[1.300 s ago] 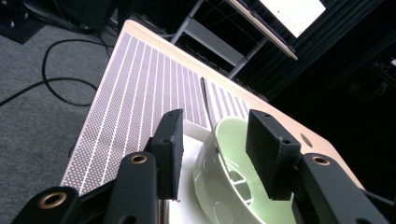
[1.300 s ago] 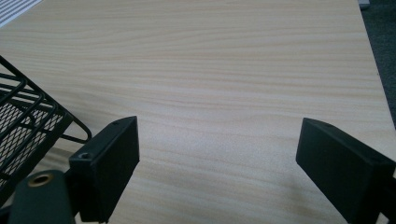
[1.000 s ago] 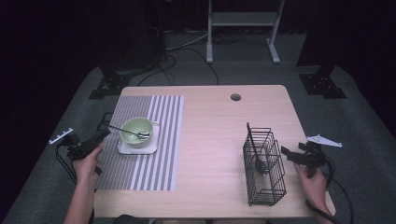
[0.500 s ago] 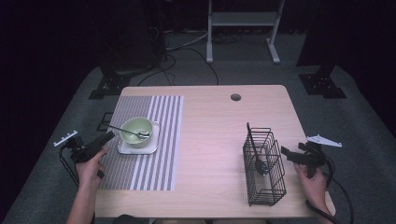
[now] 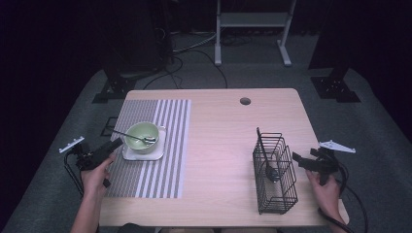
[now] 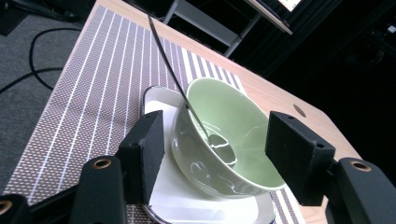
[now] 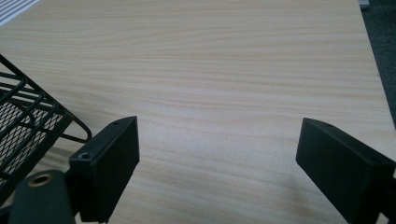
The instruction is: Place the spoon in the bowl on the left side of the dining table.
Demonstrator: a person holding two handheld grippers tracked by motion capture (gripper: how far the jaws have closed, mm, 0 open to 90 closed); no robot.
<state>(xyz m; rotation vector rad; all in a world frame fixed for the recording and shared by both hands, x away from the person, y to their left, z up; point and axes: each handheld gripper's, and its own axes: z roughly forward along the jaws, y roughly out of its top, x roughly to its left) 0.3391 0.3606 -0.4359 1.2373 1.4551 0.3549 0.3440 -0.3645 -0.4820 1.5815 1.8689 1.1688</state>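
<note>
A pale green bowl (image 5: 141,136) stands on a white square plate (image 5: 156,151) on the striped placemat (image 5: 160,126). A metal spoon (image 5: 132,135) lies in the bowl, its handle reaching left over the rim. My left gripper (image 5: 115,144) is open just left of the bowl; in the left gripper view its jaws flank the bowl (image 6: 224,135) and the spoon (image 6: 187,100) without touching. My right gripper (image 5: 297,159) is open at the right table edge, beside a black wire basket (image 5: 274,172). In the right gripper view the jaws frame bare wood, with the basket (image 7: 28,116) at left.
The basket holds a dark utensil (image 5: 266,158) standing upright. A round cable hole (image 5: 245,101) is in the tabletop (image 5: 223,141) near the far edge. Cables (image 5: 189,46) and a stand's legs (image 5: 252,34) lie on the grey floor beyond the table.
My left gripper has moved right and forward, from off the table's left edge up to the bowl. The right gripper has stayed in place.
</note>
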